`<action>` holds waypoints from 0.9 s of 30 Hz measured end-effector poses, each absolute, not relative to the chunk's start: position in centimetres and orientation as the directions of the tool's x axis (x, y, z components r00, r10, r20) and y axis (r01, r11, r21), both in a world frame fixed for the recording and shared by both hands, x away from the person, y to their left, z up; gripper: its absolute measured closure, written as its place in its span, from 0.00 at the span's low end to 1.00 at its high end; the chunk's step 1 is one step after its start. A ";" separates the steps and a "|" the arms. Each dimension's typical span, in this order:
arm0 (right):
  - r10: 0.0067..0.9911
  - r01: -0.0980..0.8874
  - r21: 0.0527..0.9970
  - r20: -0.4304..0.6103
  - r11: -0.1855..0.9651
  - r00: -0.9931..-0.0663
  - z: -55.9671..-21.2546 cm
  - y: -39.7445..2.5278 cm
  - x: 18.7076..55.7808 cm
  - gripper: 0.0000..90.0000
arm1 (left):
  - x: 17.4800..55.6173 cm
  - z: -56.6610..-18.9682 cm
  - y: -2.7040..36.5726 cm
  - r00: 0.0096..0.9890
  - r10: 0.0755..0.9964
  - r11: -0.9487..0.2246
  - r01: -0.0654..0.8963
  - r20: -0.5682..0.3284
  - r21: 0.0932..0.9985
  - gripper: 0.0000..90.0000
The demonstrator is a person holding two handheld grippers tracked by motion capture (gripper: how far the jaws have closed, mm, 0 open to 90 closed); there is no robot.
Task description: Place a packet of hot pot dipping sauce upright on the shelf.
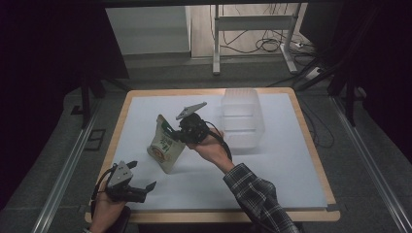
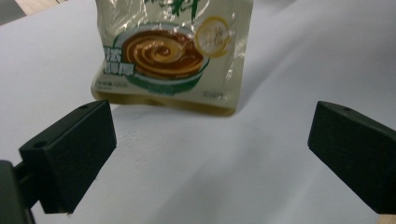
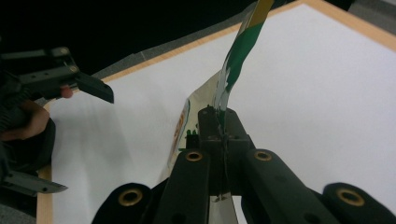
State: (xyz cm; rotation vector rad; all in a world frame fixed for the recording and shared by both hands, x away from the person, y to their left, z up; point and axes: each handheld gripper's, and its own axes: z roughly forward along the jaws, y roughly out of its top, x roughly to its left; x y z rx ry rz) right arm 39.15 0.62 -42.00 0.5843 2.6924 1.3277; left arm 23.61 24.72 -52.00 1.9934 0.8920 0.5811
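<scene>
A table with a wooden edge carries a white mat. A clear tub stands on the mat at far right. A pouch stands mid-left, bottom on the mat.

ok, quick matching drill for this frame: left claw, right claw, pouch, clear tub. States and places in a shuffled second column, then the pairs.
Things:
1. left claw
2. right claw
3. sauce pouch
4. clear tub

States or places:
A. far right part of the white mat, nothing touching it
B. open, at the near left corner
C. upright, bottom edge on the mat, pinched at its side
D. shut on the pouch's edge

Pairs: 1-B, 2-D, 3-C, 4-A
</scene>
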 end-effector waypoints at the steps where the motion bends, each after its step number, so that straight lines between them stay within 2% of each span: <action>1: 0.366 0.295 0.781 0.092 0.550 -0.926 -41.7 0.6 39.1 1.00 | 23.6 -52.0 24.7 0.637 0.768 -0.381 0.371 0.066 0.847 0.01; 9: 0.363 0.246 0.790 0.032 0.562 -0.931 -39.4 0.7 38.6 1.00 | 23.6 -52.0 24.7 0.636 0.768 -0.381 0.371 0.067 0.847 0.01; 27: 0.403 0.248 0.798 0.007 0.549 -0.915 -37.3 -2.1 40.4 0.99 | 23.6 -52.0 24.7 0.636 0.768 -0.382 0.373 0.067 0.846 0.01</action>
